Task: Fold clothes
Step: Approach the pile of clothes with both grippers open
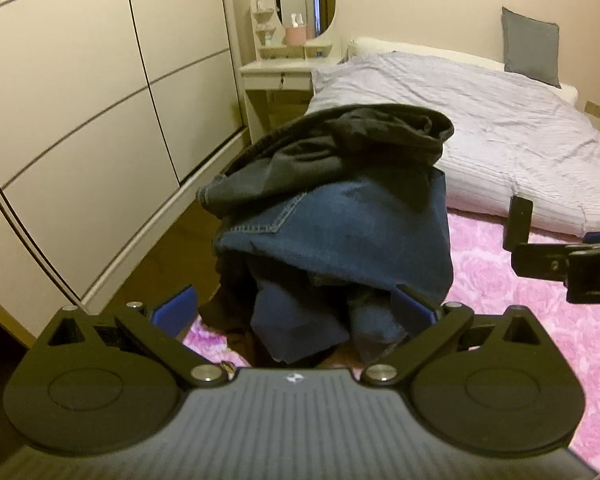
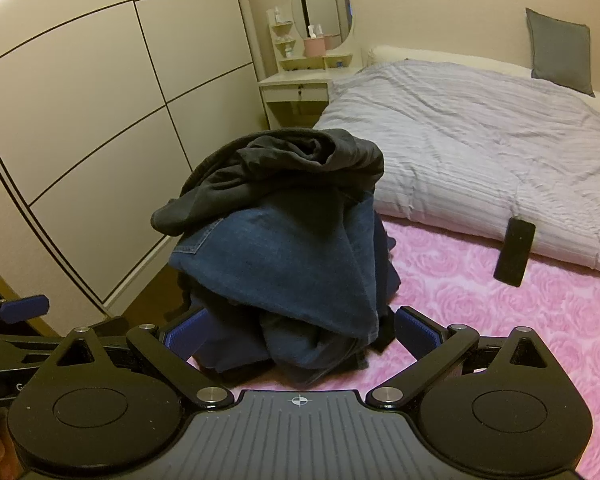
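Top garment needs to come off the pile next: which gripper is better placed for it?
Right, marginally. The dark garment sits centred above the open right gripper; for the left gripper, also open, it hangs leftward, and jeans cover one finger.

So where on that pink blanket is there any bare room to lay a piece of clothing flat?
The widest free patch is the pink blanket to the right of the clothes pile, bordered at the far side by the grey duvet and a black phone. Around the pile's near edge it is crowded: the left gripper and right gripper both sit open there.
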A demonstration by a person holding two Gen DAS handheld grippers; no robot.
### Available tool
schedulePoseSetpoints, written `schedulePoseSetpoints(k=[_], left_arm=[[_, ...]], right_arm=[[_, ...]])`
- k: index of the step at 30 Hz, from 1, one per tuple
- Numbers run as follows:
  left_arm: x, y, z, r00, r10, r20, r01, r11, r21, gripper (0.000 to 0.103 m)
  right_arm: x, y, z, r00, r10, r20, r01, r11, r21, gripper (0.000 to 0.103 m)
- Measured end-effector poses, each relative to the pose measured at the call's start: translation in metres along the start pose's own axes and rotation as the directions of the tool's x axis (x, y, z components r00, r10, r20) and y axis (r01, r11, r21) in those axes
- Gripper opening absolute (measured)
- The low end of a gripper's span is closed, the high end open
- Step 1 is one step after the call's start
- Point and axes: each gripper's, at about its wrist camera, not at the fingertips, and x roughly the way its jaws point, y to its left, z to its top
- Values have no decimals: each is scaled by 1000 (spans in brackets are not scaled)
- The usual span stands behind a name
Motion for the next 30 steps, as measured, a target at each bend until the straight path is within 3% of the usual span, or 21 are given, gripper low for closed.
schedulePoseSetpoints(k=[24, 30], left_arm=[[2, -8, -10, 999, -20, -35, 21, 999, 34, 101], [4, -9, -13, 998, -14, -57, 18, 998, 63, 100]], right_arm=[[9, -9, -8, 1000, 2, -15, -2, 1000, 23, 101], [10, -12, -11, 1000, 4, -20, -5, 1000, -15, 101]])
